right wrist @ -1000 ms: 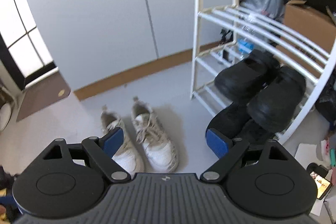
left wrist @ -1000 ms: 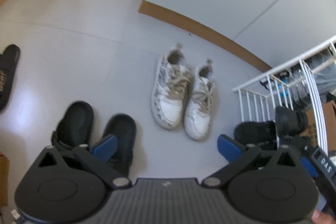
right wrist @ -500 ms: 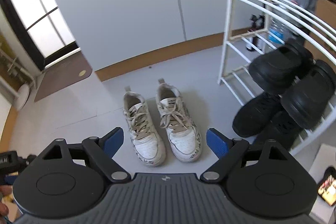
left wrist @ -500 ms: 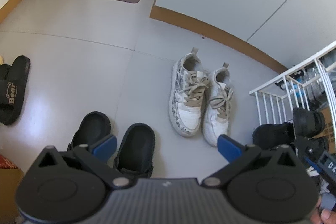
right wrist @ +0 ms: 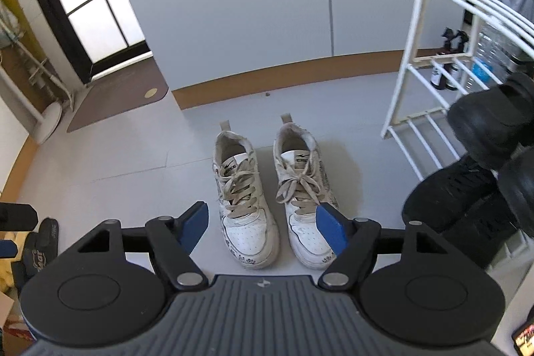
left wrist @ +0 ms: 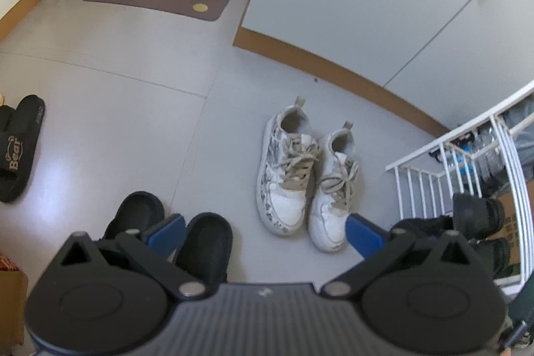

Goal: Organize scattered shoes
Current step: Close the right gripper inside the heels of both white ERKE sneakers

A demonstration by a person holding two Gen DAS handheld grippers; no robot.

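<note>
Right wrist view: sneakers (right wrist: 272, 192) now sit centred between the open right gripper (right wrist: 262, 227) fingers, closer than before; tongues read "ERKE". Left gripper (left wrist: 263, 232) open; slipper (left wrist: 18, 149) at left edge reads "Bear".

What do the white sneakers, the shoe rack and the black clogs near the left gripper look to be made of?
White sneakers: smooth leather or synthetic leather, matte and scuffed, with beige woven laces and printed side panels.
Shoe rack: likely painted or coated metal; thin, glossy white bars.
Black clogs: probably moulded foam or rubber; seamless rounded toes with a dull sheen.
</note>
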